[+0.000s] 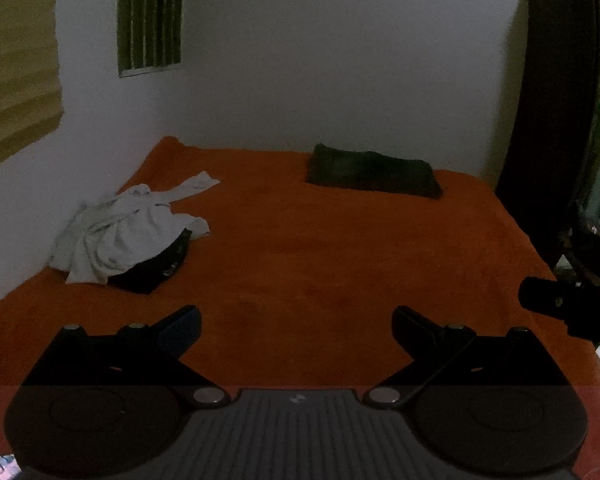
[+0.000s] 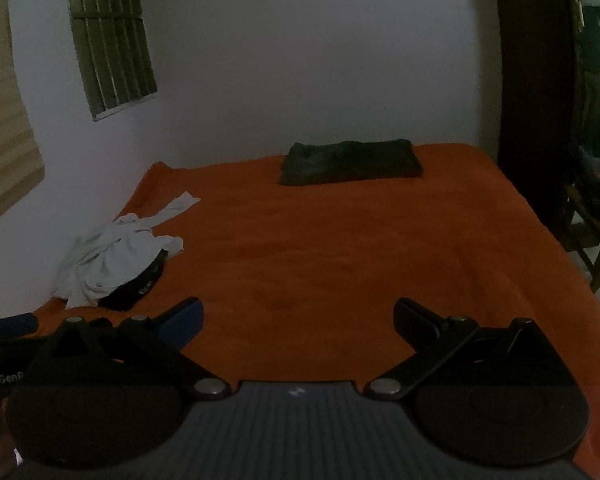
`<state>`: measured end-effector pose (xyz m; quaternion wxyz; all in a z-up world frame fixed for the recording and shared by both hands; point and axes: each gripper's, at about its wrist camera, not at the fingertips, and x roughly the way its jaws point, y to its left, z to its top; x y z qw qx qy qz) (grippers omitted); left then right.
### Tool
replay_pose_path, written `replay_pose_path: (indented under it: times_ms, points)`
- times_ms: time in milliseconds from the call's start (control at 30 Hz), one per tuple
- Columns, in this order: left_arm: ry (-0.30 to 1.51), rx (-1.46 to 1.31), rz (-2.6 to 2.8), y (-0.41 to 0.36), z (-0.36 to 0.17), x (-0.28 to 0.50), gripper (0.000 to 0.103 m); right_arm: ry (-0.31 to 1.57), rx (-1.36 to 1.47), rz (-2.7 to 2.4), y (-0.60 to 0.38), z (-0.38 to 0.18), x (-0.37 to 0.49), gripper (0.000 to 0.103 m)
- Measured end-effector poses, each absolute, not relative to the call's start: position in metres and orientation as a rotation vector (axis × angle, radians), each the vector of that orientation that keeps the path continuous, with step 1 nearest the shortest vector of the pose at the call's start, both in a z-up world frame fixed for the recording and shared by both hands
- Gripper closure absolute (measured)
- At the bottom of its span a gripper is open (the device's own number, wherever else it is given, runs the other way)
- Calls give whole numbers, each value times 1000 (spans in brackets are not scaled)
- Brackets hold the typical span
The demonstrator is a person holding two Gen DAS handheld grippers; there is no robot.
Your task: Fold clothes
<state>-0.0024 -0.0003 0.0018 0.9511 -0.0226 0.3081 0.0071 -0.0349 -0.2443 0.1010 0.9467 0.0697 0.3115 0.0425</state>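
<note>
Orange bed cover [image 1: 320,248] against white walls, dim room — left gripper [image 1: 296,322] and right gripper [image 2: 298,316] both spread, empty; crumpled white garment [image 1: 128,232] ahead-left, dark pillow [image 1: 374,172] beyond.

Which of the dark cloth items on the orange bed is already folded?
The dark folded cloth lying flat near the far wall. The other, a black garment, lies crumpled partly under the white crumpled shirt.

Home bedroom: bed with orange blanket [image 1: 340,248], dark pillow [image 1: 372,172], barred window [image 1: 150,16].
</note>
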Motion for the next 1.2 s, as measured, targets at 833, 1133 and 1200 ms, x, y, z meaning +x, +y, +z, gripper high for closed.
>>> replay_pose_path:
  times_ms: [833, 1133, 1200]
  points:
    - [543, -127, 16, -8, 5, -11, 0, 614, 28, 66, -245, 124, -46, 0]
    - [579, -140, 56, -27, -26, 15, 0, 662, 128, 133, -283, 81, -13, 0]
    - [584, -144, 77, -39, -32, 27, 0, 682, 141, 128, -300, 71, -4, 0]
